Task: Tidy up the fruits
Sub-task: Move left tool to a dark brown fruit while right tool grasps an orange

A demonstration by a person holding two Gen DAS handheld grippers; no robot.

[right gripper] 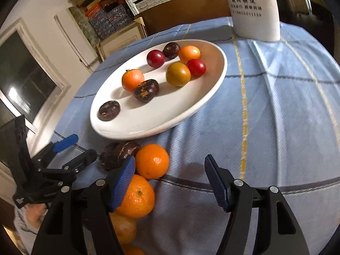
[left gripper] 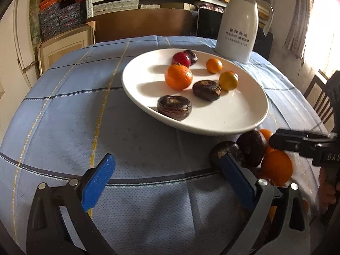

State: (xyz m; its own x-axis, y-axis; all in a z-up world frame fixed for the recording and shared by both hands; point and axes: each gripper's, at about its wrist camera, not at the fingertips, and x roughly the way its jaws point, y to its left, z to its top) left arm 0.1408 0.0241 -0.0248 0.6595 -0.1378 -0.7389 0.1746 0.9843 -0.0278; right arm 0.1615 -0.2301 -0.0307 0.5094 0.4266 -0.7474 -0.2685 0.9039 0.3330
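Lower frame: our left gripper [left gripper: 167, 182] and right gripper [right gripper: 170, 180], jaws released, flank loose oranges [right gripper: 152, 161]; nudging could roll them tableward.

Bright window glare at right, long leftward shadows, fisheye-warped edges

Seven fruits are spread over the white oval plate [right gripper: 214, 85]: a mandarin [right gripper: 132, 79], three dark wrinkled fruits [right gripper: 146, 90], two red plums [right gripper: 155, 58], a yellow-orange one [right gripper: 178, 74] and a small orange one [right gripper: 189, 53]. Just beside the plate's near rim, on the cloth, more oranges [right gripper: 152, 161] and dark fruits [right gripper: 118, 154] are bunched together, touching.
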